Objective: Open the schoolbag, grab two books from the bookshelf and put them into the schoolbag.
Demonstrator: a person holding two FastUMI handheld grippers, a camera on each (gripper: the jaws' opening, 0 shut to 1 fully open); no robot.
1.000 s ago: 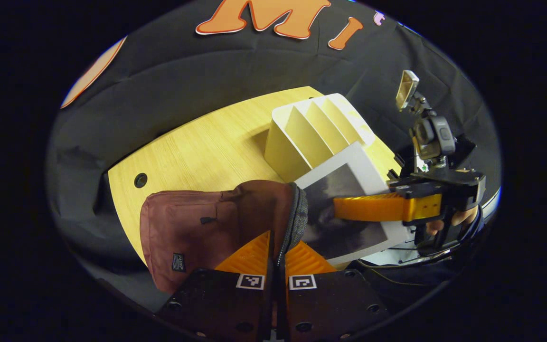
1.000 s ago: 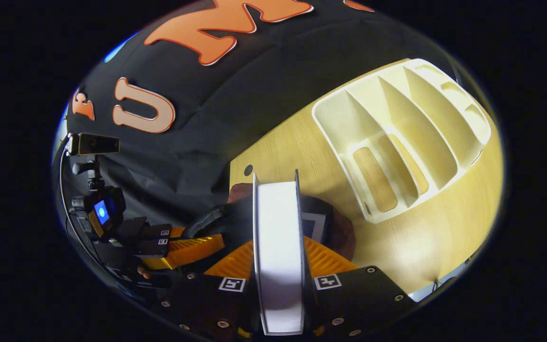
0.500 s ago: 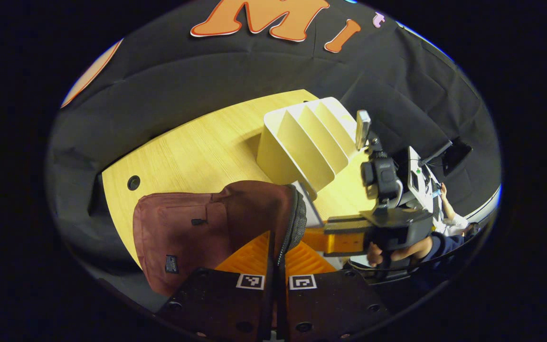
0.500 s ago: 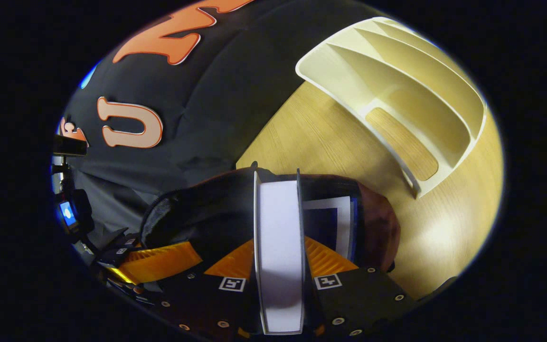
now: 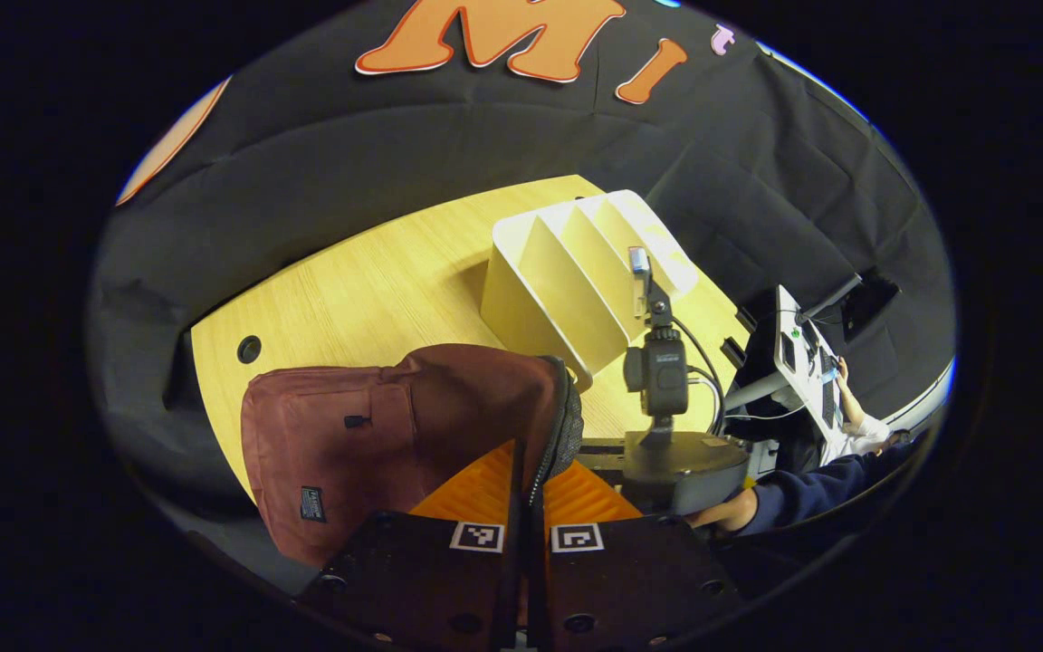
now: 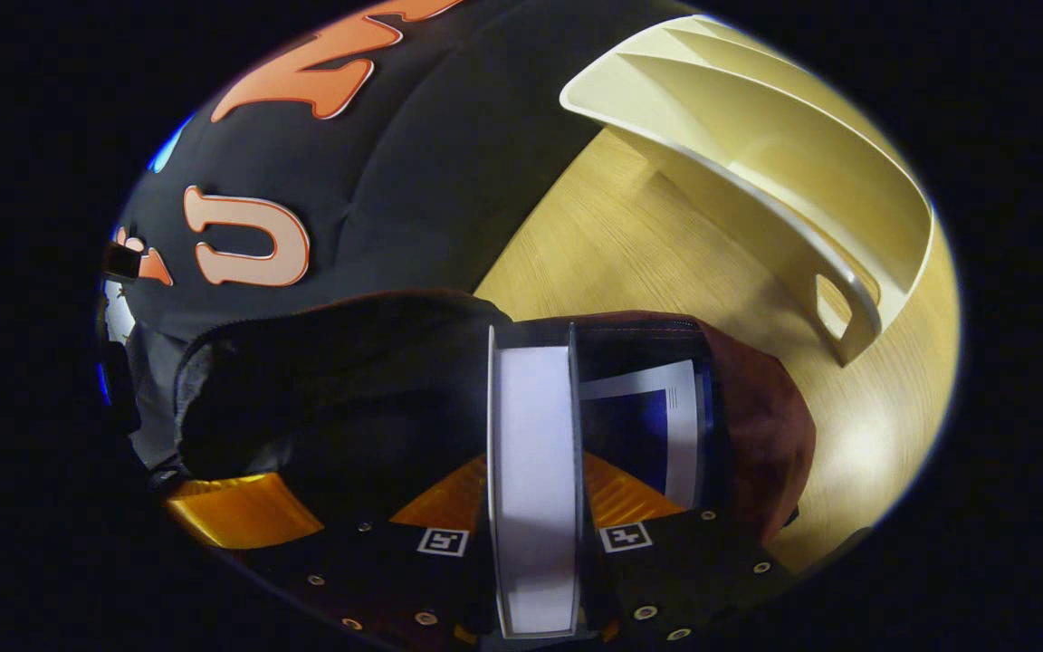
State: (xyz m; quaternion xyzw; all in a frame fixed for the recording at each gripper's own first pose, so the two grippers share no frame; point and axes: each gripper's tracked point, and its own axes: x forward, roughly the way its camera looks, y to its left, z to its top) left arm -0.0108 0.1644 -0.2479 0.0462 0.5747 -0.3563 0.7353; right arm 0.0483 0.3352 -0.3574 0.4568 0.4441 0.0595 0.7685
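Right gripper (image 6: 532, 493) clamping white book (image 6: 535, 471), fingers pressing both covers; book's long axis running straight ahead from gripper, far end pointing into open schoolbag (image 6: 757, 426). Second book (image 6: 657, 435) sitting inside schoolbag just beside first, lower part hidden in dark interior. Left gripper (image 5: 526, 484) pinching schoolbag's zipper rim (image 5: 565, 426), holding mouth open. Schoolbag lying on wooden table (image 5: 377, 281). Beyond schoolbag, cream bookshelf (image 5: 576, 272) standing; far end cut off in right gripper view. Hand (image 5: 722, 514) partly hidden behind right gripper's body.
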